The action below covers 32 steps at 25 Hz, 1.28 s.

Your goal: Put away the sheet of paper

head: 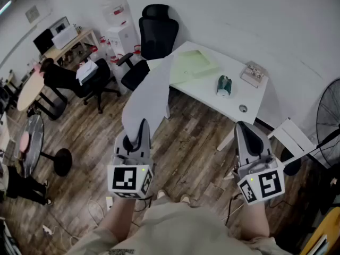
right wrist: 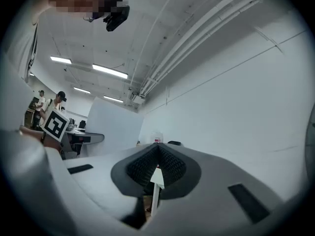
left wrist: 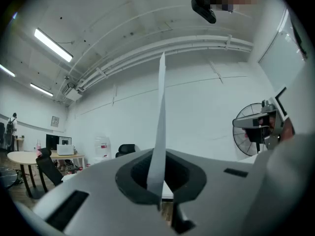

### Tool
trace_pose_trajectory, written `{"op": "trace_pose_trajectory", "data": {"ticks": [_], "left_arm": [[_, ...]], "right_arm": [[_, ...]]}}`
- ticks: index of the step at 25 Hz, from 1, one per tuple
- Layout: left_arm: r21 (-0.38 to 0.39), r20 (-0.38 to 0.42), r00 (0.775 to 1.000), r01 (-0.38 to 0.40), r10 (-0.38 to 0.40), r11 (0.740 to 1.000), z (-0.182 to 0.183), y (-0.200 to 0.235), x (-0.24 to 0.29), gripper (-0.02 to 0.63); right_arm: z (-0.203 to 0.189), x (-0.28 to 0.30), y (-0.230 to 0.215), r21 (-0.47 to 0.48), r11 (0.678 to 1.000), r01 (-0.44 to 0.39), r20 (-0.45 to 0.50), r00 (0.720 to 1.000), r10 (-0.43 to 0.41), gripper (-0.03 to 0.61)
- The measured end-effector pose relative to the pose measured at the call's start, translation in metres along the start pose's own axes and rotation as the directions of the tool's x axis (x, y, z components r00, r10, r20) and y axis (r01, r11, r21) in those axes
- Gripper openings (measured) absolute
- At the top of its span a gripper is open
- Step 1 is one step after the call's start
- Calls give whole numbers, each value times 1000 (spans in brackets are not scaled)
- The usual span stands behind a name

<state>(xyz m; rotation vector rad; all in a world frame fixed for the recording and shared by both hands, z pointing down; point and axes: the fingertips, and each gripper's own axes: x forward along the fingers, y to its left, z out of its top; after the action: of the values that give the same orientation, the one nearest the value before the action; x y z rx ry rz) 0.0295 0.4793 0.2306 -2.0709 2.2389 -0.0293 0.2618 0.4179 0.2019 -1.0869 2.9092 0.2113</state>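
The person stands back from the white table (head: 241, 97) with both forearms held out in front of the body, side by side and well apart. Each carries its gripper level, pointing ahead toward the table.

The left gripper (head: 142, 125) has its jaws pressed together on the sheet of paper (head: 151, 92). It pinches the sheet at its near end. From the head view the paper reaches forward and up from the jaws, bowing a little, and its far end overlaps the table's near left corner in the picture. It hangs in the air over the wooden floor (head: 191, 142), held by that one gripper alone. In the left gripper view the sheet (left wrist: 160, 117) shows edge-on, a thin upright blade rising out of the slot between the closed jaws.

The right gripper (head: 245, 127) is level with the left one and off to its side, clear of the paper. Its jaws stand together, and the head view shows nothing carried in them. The right gripper view shows a thin white sliver in the slot low between them; I cannot tell what it is.

On the table lie a pale green tray (head: 194, 65) and a small teal object (head: 224, 85). A black office chair (head: 156, 33) stands at the table's far left end.
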Motion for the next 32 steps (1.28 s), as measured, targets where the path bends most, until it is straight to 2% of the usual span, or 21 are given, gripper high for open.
{"op": "trace_pose_trajectory", "data": {"ticks": [10,24,32], "left_arm": [[19,-7,1000,20,-20,1000,5,-13,6,20],[10,-27,999,20,-20,1000,1,-33,15,20],[9,-22,1000,19,-19,1000,1,-30,26,20]], "right_arm": [[-2,-6,-14,33,999,24,-6,1000,-24,23],[-9,-15,-30,46,999,-10,-8,1000,11,23],[-14,-10,-39,54,999,-6,-6,1000,6,23]]}}
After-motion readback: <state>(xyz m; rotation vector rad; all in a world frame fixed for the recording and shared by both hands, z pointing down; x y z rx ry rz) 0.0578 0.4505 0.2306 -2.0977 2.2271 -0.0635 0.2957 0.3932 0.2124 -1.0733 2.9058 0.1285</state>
